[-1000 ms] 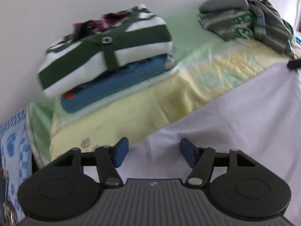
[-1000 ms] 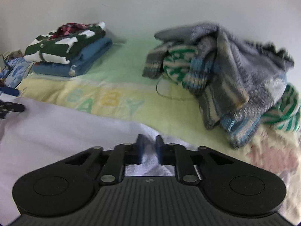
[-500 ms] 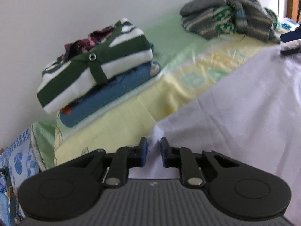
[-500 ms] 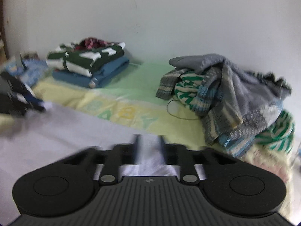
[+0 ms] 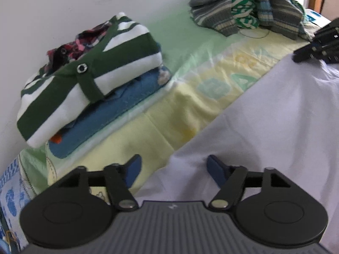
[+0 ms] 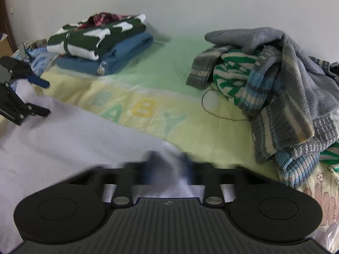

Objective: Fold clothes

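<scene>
A white cloth [image 5: 264, 116] lies spread over the bed's near part. My left gripper [image 5: 173, 167] hovers over the cloth's left corner. Its jaws are opening, and the blue pads [image 5: 133, 167] stand apart and press on nothing. It also shows in the right wrist view, with the left gripper [image 6: 42, 97] at the cloth's far left edge. My right gripper [image 6: 169, 160] is blurred. Its jaws are closing on a raised fold of the white cloth [image 6: 74, 148]. The right gripper [image 5: 317, 46] also shows at the cloth's far right edge.
A folded stack stands by the wall, a green-and-white striped top [image 5: 89, 78] on a blue garment [image 5: 118, 114]. A heap of unfolded grey and green knitwear [image 6: 275, 84] lies at the right. A yellow-green blanket [image 6: 148, 97] covers the bed between them.
The left jaws narrowed half a second ago and now stand wide again. The right jaws, shut a second ago, spread in a blur and now pinch a fold of white cloth.
</scene>
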Tool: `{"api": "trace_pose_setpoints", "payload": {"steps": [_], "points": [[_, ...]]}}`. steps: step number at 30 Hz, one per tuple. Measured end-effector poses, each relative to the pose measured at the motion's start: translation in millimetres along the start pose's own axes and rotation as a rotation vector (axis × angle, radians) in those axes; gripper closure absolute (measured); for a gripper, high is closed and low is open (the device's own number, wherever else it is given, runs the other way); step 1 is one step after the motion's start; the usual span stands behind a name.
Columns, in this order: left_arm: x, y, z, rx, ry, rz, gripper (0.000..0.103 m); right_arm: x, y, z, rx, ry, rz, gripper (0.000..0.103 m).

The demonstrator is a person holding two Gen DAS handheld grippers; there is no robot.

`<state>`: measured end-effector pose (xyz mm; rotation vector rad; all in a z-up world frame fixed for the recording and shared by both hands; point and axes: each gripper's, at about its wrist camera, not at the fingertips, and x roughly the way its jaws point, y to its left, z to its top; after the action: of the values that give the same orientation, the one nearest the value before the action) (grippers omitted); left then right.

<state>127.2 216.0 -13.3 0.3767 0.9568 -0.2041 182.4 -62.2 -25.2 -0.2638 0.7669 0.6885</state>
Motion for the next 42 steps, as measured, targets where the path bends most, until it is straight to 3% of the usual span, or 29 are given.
{"api": "trace_pose_setpoints", "payload": {"steps": [4,7,14,21,23,27,30,33,35,38,42], "points": [[-5,-15,-3,0.047,-0.008,0.014,0.093,-18,9,0,-0.032,-0.051,0.019,0.101],[-14,-23,-11,0.053,-0.021,0.045,0.1,-44,12,1,-0.017,-0.11,0.044,0.101],[-58,-30,-44,-0.064,-0.069,0.027,0.101,-111,37,-24,-0.045,-0.162,0.125,0.101],[-98,-54,-87,-0.118,-0.059,-0.011,0.1,-136,75,-86,-0.074,-0.033,0.166,0.101],[-111,-55,-87,-0.133,-0.091,-0.005,0.094,-133,81,-104,-0.056,0.003,0.162,0.101],[-123,-52,-62,-0.148,-0.177,-0.025,0.072,-124,90,-122,-0.044,0.049,0.142,0.1],[-106,-58,-43,-0.132,-0.186,-0.026,0.061,-126,95,-120,-0.043,0.065,0.128,0.093],[-75,-65,-28,-0.119,-0.138,-0.032,0.052,-150,92,-106,0.003,-0.015,0.153,0.082],[-58,-71,-26,-0.115,-0.106,-0.014,0.049,-163,87,-95,0.05,-0.1,0.126,0.053],[-40,-77,-30,-0.133,-0.058,-0.011,0.052,-161,77,-79,0.115,-0.173,0.064,0.054],[-46,-81,-38,-0.145,-0.066,-0.011,0.055,-126,71,-62,0.158,-0.171,-0.02,0.054]]}}
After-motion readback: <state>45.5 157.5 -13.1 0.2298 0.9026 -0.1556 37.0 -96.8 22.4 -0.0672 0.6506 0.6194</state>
